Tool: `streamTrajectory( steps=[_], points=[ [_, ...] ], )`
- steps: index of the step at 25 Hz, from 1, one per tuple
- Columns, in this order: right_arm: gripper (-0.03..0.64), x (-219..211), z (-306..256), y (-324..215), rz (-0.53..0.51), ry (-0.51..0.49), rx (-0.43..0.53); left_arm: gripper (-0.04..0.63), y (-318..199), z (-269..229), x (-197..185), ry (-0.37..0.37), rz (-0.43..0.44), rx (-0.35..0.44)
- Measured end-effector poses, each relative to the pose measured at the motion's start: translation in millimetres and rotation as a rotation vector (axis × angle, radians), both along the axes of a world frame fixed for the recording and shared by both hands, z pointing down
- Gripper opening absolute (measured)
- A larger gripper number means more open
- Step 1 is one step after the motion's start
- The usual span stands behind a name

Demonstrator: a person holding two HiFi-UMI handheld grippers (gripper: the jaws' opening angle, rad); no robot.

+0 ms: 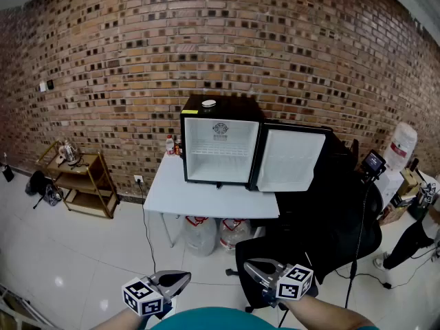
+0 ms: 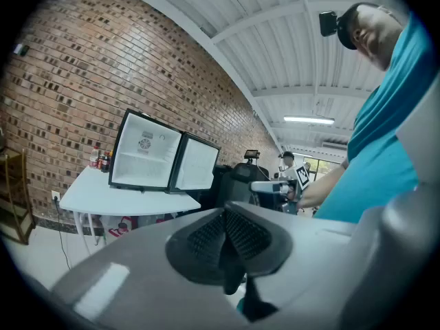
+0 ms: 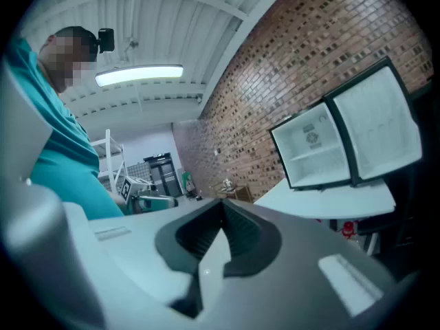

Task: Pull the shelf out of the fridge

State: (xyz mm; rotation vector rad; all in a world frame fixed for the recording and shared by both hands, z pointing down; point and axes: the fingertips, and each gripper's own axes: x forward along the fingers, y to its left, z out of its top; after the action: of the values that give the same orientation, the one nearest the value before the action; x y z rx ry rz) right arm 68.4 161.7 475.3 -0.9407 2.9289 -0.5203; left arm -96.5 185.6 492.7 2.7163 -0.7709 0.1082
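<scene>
A black mini fridge (image 1: 220, 143) stands on a white table (image 1: 206, 198) against the brick wall, its door (image 1: 292, 160) swung open to the right. Inside, a white shelf (image 1: 218, 147) spans the white interior about halfway up. Both grippers are far from it, low at the bottom of the head view. My left gripper (image 1: 180, 278) and my right gripper (image 1: 253, 267) point toward each other, both shut with nothing in them. In the left gripper view the left gripper (image 2: 223, 234) is shut, with the fridge (image 2: 144, 160) far off. The right gripper (image 3: 221, 231) is likewise shut, the fridge (image 3: 316, 150) distant.
Water jugs (image 1: 201, 234) sit under the table. A black office chair (image 1: 330, 218) stands right of it, below the open door. A wooden trolley (image 1: 79, 181) is at the left wall. A tripod with a screen (image 1: 373, 162) and a water dispenser (image 1: 402, 144) stand at right.
</scene>
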Motion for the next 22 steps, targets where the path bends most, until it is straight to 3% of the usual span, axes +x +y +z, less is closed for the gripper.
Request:
streamTrajectory(
  steps=[12, 22],
  points=[
    [0.006, 49.1, -0.9, -19.6, -0.075, 0.034, 0.061, 0.0, -3.1, 1.7, 71.4, -0.004, -0.05, 0.023],
    [0.043, 18.6, -8.8, -80.0, -0.074, 0.07, 0.09, 0.0, -56.4, -1.4, 33.2, -0.035, -0.094, 0.053]
  ],
)
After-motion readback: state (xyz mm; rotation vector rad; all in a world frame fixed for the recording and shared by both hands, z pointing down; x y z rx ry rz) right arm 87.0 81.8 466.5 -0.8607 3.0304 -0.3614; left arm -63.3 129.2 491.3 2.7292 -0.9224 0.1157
